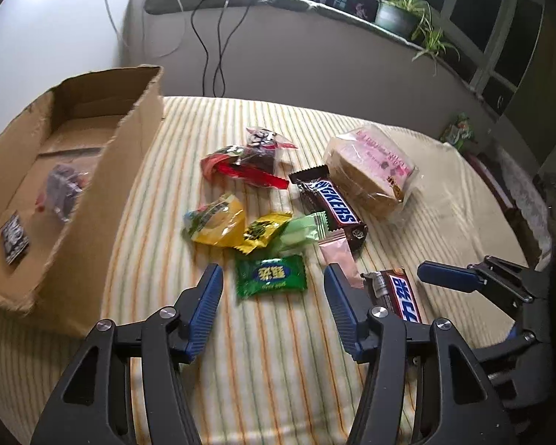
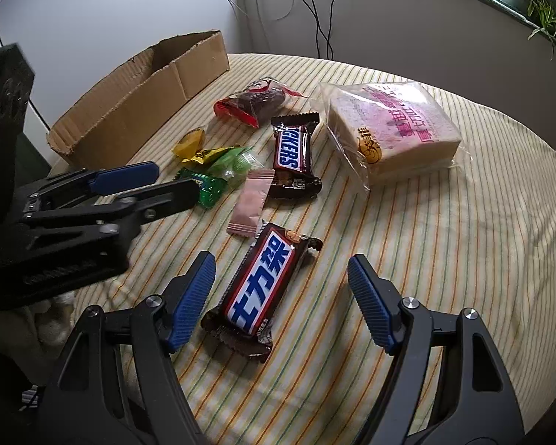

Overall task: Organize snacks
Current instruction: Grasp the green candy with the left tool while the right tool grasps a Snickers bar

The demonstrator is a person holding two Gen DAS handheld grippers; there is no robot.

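A round bench under a striped yellow cloth (image 1: 270, 363) carries everything here. At its left edge sits an open cardboard box (image 1: 103, 200), its long side wall facing the snacks; on its floor lie a clear-wrapped dark snack (image 1: 63, 189) and a small black packet (image 1: 15, 239), apart from each other.

Out on the cloth, the biggest item is a bagged sliced cake with pink print (image 2: 393, 129), at the far right of the pile. Just left of it lies a Snickers bar (image 2: 293, 155) with its English label up, one end resting on a pink sachet (image 2: 251, 202). Beyond that bar is a clear bag holding a dark cake with red wrapping (image 2: 252, 102). A second Snickers bar with Chinese lettering (image 2: 259, 289) lies nearer, just beside the pink sachet's near end.

To the left of the sachet sits a cluster of small sweets: a yellow-and-green pouch (image 1: 215, 224), a yellow packet (image 1: 263, 231) touching it, a pale green wrapped candy (image 1: 302, 230) against that, and a dark green candy with blue lettering (image 1: 270, 276) nearest.

The left claw (image 1: 272, 293) hangs low over the cloth with its blue pads spread wide, the dark green candy lying between the fingertips, untouched. The right claw (image 2: 281, 282) is likewise spread apart, its fingers either side of the Chinese-lettered Snickers bar without touching it
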